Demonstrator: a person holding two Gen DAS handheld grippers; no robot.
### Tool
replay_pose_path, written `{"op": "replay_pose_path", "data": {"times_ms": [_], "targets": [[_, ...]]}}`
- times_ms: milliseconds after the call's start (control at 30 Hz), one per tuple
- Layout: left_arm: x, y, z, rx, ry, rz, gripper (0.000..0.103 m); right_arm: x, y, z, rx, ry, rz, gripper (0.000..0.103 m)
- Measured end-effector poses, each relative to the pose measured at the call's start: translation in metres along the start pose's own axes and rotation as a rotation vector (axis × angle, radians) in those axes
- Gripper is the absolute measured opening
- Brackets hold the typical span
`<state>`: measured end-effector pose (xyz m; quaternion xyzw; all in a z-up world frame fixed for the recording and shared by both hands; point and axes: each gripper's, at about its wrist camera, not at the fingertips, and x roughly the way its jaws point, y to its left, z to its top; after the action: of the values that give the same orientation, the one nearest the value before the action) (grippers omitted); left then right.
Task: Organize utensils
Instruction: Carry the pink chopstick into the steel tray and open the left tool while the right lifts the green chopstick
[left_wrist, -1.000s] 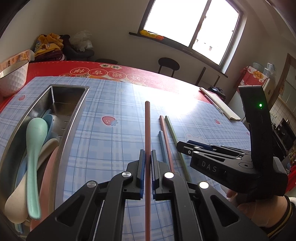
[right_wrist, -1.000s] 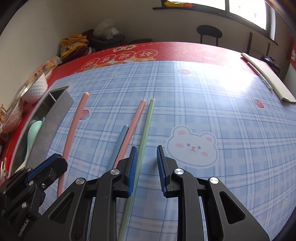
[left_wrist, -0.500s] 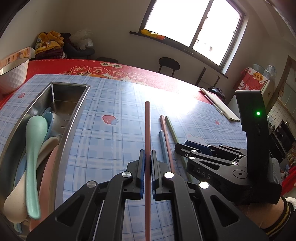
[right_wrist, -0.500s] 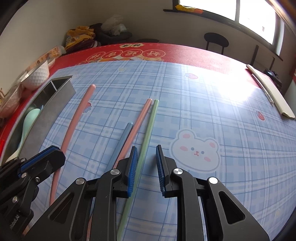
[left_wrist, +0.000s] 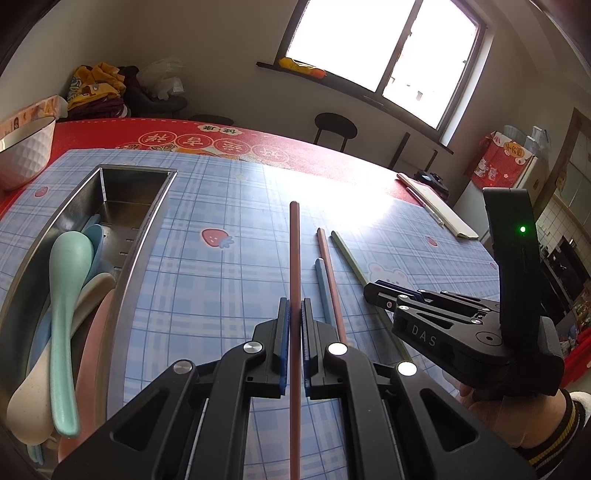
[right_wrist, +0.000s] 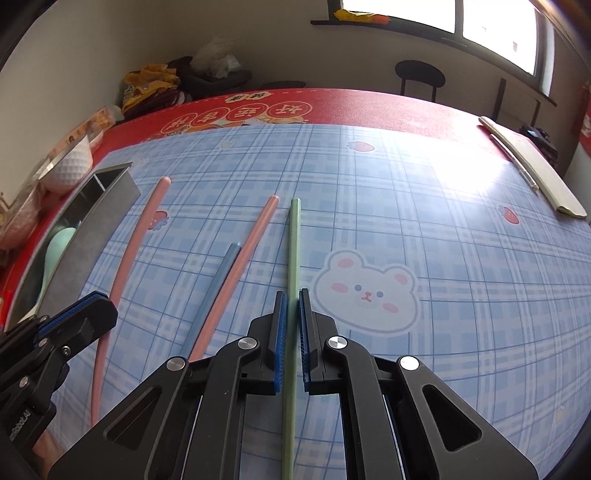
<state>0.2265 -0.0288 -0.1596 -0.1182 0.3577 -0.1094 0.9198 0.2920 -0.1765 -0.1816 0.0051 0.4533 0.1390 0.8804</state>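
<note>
Having just closed, the right gripper (right_wrist: 291, 314) pinches the long pale-green chopstick (right_wrist: 293, 243) right of the steel tray (left_wrist: 144, 236), readying a lift, while the left gripper (left_wrist: 294, 325) clamps a pink chopstick (left_wrist: 294, 251).

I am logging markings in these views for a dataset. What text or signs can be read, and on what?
"DAS": on the side of the right gripper.
Partly cut lettering ending "RobotAI": on the left gripper, hard to read.
Chinese characters in circles on the red table mat: upside down, not readable.

Green chopstick (right_wrist: 293, 258) near end cropped
</note>
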Motion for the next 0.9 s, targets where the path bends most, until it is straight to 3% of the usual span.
{"op": "replay_pose_path", "data": {"times_ms": [267,400,500,900], "targets": [[0.0,-0.001,-0.002,-0.004,0.003,-0.01,0.006,-0.019,-0.021,-0.007,0.139,-0.077,0.133,0.006],[0.001,0.0,-0.002,-0.012,0.006,-0.021,0.006,-0.024,-0.027,-0.007,0.268,-0.129,0.288,0.006],[0.0,-0.002,-0.002,-0.003,0.0,-0.028,0.006,-0.022,-0.017,-0.005,0.264,-0.172,0.312,0.006],[-0.003,-0.006,0.0,0.01,-0.01,-0.029,0.006,-0.019,-0.03,-0.011,0.307,-0.179,0.429,0.006]]}}
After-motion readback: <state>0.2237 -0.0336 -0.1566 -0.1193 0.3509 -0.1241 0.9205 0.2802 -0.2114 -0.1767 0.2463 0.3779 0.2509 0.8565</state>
